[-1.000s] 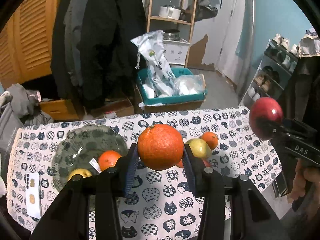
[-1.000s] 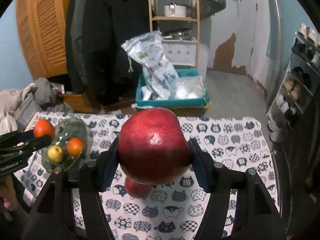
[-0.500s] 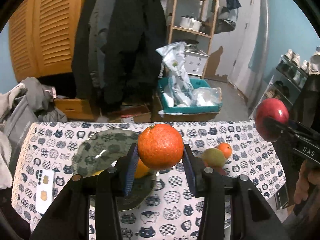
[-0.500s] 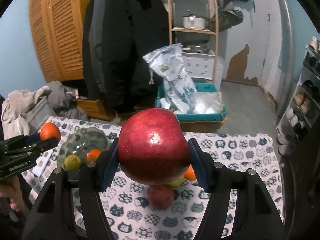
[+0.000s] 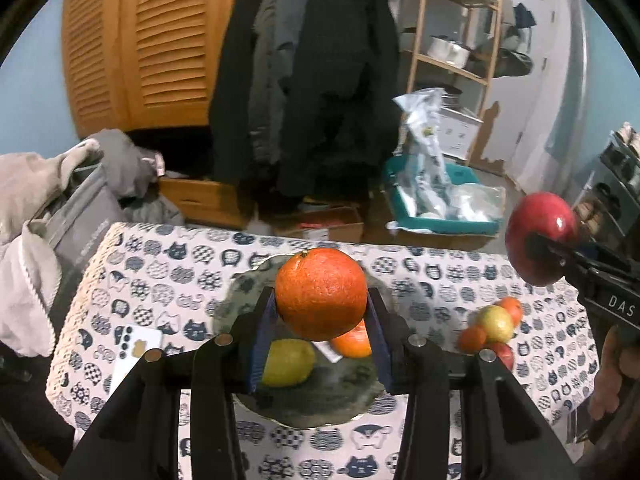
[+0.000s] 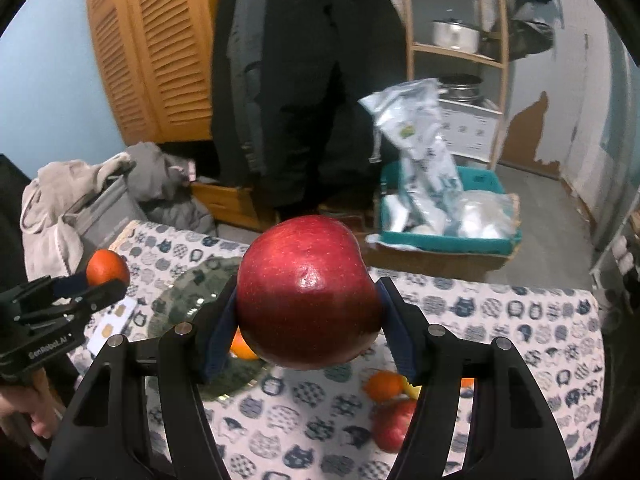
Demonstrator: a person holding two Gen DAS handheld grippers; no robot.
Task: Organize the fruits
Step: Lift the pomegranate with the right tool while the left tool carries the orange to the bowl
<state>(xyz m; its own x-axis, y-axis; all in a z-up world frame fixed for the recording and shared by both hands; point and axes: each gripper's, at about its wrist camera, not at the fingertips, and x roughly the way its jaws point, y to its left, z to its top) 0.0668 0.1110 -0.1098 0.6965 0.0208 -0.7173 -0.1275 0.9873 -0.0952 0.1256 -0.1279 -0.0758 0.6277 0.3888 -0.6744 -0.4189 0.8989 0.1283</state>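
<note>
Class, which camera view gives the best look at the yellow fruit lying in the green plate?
The left wrist view: the yellow fruit shows on the green plate, partly behind a finger. In the right wrist view the red apple hides it.

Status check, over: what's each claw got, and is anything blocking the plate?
Left claw shut on orange, over green plate. Right claw shut on red apple. Plate already holds lemon and another orange; room left.
</note>
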